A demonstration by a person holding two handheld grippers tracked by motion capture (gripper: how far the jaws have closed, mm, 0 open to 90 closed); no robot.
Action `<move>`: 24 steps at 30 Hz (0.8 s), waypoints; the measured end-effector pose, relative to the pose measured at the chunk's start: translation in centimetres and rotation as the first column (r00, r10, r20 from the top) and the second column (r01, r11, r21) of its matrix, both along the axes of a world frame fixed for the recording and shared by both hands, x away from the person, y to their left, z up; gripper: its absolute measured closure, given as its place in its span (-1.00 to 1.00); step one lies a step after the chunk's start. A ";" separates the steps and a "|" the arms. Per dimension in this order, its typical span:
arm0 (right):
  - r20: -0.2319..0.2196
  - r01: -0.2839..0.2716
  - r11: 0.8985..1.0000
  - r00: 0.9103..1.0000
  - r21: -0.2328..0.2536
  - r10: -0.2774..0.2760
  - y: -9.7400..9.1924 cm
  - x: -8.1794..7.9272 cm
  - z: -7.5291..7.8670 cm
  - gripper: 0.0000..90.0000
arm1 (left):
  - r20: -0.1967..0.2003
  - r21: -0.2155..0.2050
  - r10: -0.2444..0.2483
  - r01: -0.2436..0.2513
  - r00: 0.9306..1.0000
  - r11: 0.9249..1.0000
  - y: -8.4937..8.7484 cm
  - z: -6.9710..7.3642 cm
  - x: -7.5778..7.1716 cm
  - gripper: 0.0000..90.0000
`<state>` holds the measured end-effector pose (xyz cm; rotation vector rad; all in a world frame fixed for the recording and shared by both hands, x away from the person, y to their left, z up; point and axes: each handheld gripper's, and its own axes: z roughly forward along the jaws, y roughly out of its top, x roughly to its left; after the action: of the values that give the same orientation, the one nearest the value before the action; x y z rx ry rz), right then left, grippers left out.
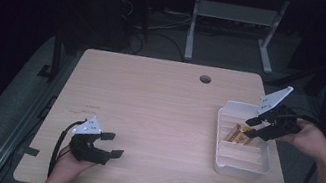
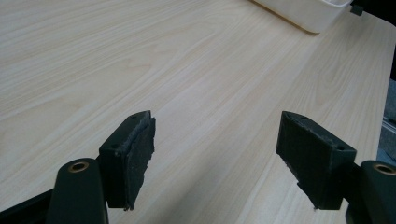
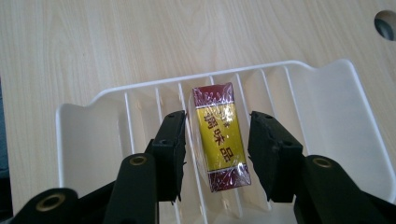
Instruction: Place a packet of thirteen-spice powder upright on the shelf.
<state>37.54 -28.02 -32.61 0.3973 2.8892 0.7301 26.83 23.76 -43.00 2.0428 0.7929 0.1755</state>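
— Start on the left for me. What's that hand doing?

— Nothing much. The left tongs (image 1: 108,144) hover low over the bare worktop (image 1: 156,116) near the front edge, jaws spread, nothing between them. From its own camera you see two black pads (image 2: 135,154) standing apart over wood grain.

— And over on the right?

— The right tongs (image 3: 217,149) reach down into a white slotted tray (image 1: 239,167) near the right edge of the worktop. A small packet (image 3: 219,135) lies flat on the tray's ribs, maroon ends, gold band down the middle with printed characters, wrapped in clear film.

— Are they pinching it?

— Not that I can see. The jaws stand either side of its long edges with a sliver of gap on each flank, so I'd call them spread around it, not pressing.

— How would it handle, you reckon?

— Light, I'd guess, and fairly stiff, like a little carton. The film looks glossy, so it could slip if squeezed lazily. It might dent if crushed.

— Where would you take it?

— Across the narrow width, pads on the two long sides about the middle of the gold band. The ribs beneath may get in the way of going low.

— Count it up.

— Two tongs, one tray, one packet, and one round hole (image 1: 205,79) in the worktop at the far side.
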 end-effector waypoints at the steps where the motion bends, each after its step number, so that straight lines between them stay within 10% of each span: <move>1: 0.005 0.002 1.000 1.000 0.004 -0.002 -0.1 -0.1 0.1 0.24 | 0.001 0.000 0.001 -0.001 1.000 1.000 0.0 0.0 -0.1 -0.40; 24: 0.068 0.038 0.997 0.997 0.072 -0.043 -2.0 -4.3 1.5 0.12 | 0.025 0.024 0.000 0.000 1.000 1.000 -0.2 0.5 -1.0 -0.42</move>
<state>33.21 -30.03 -31.06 0.4290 2.7880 0.8248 25.85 23.53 -42.53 2.0592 0.7790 0.2108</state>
